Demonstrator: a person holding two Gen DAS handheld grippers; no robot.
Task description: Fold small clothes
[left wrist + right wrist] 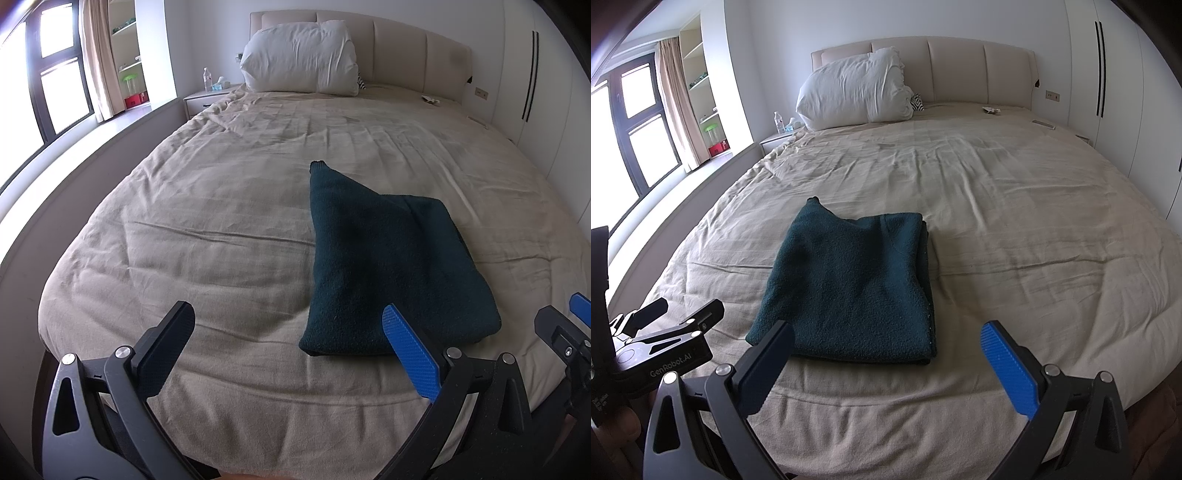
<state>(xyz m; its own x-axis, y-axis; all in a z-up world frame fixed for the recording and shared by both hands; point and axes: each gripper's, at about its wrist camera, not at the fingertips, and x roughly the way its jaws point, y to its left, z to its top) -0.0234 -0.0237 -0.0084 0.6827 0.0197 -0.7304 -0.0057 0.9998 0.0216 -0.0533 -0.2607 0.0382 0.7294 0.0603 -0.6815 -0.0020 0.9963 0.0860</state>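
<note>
A dark green knit garment (384, 266) lies folded into a rough rectangle on the beige bed cover (207, 229), with one narrow end sticking out toward the headboard. It also shows in the right wrist view (853, 284). My left gripper (288, 332) is open and empty, held above the near edge of the bed to the left of the garment. My right gripper (886, 350) is open and empty, held just in front of the garment's near edge. The left gripper's body (661, 347) shows at the left of the right wrist view.
A white pillow (301, 55) leans on the padded headboard (413, 51). A nightstand (207, 98) with a bottle stands at the far left of the bed. Windows and a sill run along the left; white wardrobe doors (1115, 92) stand on the right.
</note>
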